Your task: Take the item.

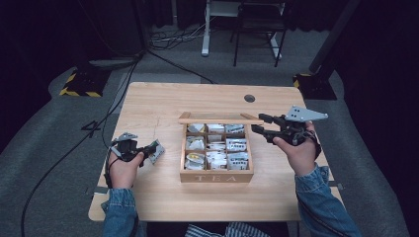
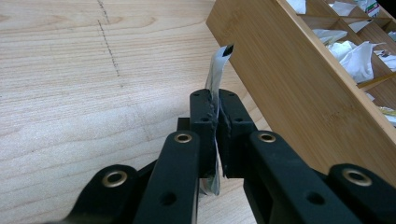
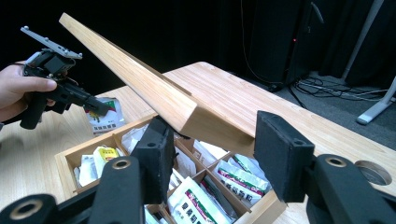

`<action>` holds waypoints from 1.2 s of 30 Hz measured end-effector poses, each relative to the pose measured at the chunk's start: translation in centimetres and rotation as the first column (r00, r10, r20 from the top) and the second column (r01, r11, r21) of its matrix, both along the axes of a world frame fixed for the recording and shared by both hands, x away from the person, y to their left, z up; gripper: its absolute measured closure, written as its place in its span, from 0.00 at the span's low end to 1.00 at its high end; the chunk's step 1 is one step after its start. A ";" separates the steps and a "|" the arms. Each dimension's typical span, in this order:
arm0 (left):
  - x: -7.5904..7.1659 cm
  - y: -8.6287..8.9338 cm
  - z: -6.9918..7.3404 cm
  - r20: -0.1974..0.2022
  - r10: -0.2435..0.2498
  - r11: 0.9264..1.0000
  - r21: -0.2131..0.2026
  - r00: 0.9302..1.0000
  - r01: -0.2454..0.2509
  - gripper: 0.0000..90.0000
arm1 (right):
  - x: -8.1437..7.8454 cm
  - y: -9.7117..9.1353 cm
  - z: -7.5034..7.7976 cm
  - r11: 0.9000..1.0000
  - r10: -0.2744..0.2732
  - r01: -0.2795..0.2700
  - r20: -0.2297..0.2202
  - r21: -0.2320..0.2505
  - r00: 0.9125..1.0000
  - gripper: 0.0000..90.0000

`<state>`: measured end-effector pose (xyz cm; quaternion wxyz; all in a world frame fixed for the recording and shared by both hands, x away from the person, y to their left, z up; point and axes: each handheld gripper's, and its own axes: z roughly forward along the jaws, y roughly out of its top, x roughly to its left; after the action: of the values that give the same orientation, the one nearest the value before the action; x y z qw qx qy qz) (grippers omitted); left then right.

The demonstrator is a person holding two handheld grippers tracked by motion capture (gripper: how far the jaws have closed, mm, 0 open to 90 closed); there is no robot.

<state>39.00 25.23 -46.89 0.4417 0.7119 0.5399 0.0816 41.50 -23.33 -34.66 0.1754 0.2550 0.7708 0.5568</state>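
**Tea packet pinched beside the open tea box**

The tea packet (image 1: 156, 151) is off the table, clamped edge-on between the pads of the left gripper (image 1: 146, 150), just left of the wooden tea box (image 1: 216, 176) and clear of its wall. In the left gripper view the thin white sachet (image 2: 218, 70) stands up out of the closed jaws, its top near the box's bamboo side (image 2: 299, 93).

The box sits in the middle of the light wooden table (image 1: 158, 98), the word TEA on its front, its compartments packed with more sachets (image 1: 237, 144). Its lid (image 1: 220, 119) is raised at the back edge. In the right gripper view the lid (image 3: 140, 79) slants up and away, and its near end lies between the two pads of the right gripper (image 3: 219, 154); the pads sit at the lid's edges, but whether they press on it cannot be told. In the high view the right gripper (image 1: 258, 124) reaches toward the lid's right end.

The person's denim sleeves (image 1: 316, 197) come in from below.
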 end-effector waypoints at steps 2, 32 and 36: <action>0.0 -0.1 -0.1 -0.001 0.002 1.000 -0.002 1.000 -0.002 0.94 | 0.0 0.0 0.0 1.000 0.000 0.000 0.000 0.001 1.000 0.54; -0.5 -0.4 3.3 0.140 0.093 0.981 0.155 0.986 -0.114 0.32 | -0.4 -0.1 -0.2 1.000 0.007 -0.007 -0.008 -0.012 1.000 0.54; -0.7 -0.9 4.0 0.152 0.074 0.983 0.154 0.986 -0.097 0.32 | -0.5 0.0 -0.3 1.000 0.005 -0.005 -0.007 -0.015 1.000 0.54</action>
<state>38.34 24.34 -42.90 0.4170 0.7135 0.5279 0.1959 40.97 -23.37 -34.93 0.1733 0.2538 0.7763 0.5504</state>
